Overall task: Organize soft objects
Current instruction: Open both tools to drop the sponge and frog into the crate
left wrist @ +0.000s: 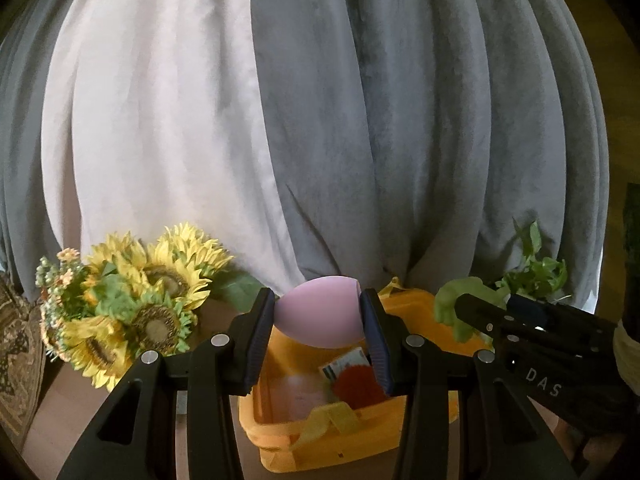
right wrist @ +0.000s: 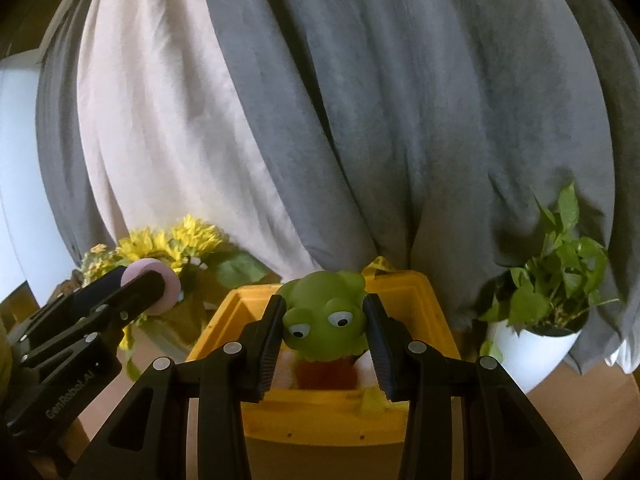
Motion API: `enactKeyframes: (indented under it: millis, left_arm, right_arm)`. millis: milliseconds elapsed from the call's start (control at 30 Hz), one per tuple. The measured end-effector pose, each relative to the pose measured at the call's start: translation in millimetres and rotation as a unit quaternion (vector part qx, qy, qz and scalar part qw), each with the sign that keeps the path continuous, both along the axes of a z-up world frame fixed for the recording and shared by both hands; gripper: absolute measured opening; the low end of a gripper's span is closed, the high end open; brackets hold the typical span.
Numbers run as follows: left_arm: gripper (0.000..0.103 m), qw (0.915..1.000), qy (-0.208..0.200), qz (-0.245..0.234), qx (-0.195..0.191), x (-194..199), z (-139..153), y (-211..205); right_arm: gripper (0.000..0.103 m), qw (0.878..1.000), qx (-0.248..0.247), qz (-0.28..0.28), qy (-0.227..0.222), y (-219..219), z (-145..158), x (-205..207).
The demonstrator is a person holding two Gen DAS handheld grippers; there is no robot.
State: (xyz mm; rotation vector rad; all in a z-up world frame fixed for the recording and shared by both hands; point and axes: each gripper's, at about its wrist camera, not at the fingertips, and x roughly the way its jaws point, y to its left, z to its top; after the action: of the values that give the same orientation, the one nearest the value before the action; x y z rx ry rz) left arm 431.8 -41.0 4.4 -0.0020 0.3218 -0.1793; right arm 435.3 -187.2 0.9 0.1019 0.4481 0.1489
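My left gripper [left wrist: 320, 322] pinches the pink ball [left wrist: 320, 312], my right gripper [right wrist: 325, 326] the green frog [right wrist: 326, 320] (both squashy); released beyond the yellow box [right wrist: 400, 280], they bounce away.

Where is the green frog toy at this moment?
In the right wrist view, the frog toy is clamped in the right gripper, above the yellow bin, with the potted plant to its right.
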Motion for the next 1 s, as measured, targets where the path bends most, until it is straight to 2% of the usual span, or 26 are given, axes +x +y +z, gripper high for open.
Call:
enactKeyframes:
  millis: [267, 633, 733, 900, 1000]
  left_arm:
    - [0.044, 0.9998, 0.015, -0.003, 0.011, 38.4, -16.4, -3.0]
    - [0.048, 0.9969, 0.070, -0.030, 0.020, 87.2, -50.2, -13.4]
    - [0.056, 0.9961, 0.080, -0.031, 0.019, 91.5, -55.5, -15.4]
    - [0.056, 0.9966, 0.077, -0.025, 0.017, 84.1, -53.7, -12.7]
    - [0.061, 0.9971, 0.074, -0.014, 0.014, 74.1, -48.7, -9.8]
  right_arm:
    - [0.041, 1.000, 0.003, -0.009, 0.014, -6.7, -16.3, 35.6]
    - [0.041, 0.999, -0.013, -0.010, 0.047, -14.7, -45.3, 78.8]
    - [0.041, 0.998, -0.011, -0.011, 0.053, -17.4, -48.9, 83.6]
    - [0.042, 0.998, -0.007, -0.019, 0.061, -20.8, -51.2, 82.6]
    - [0.042, 0.998, -0.003, -0.019, 0.061, -21.6, -49.4, 77.7]
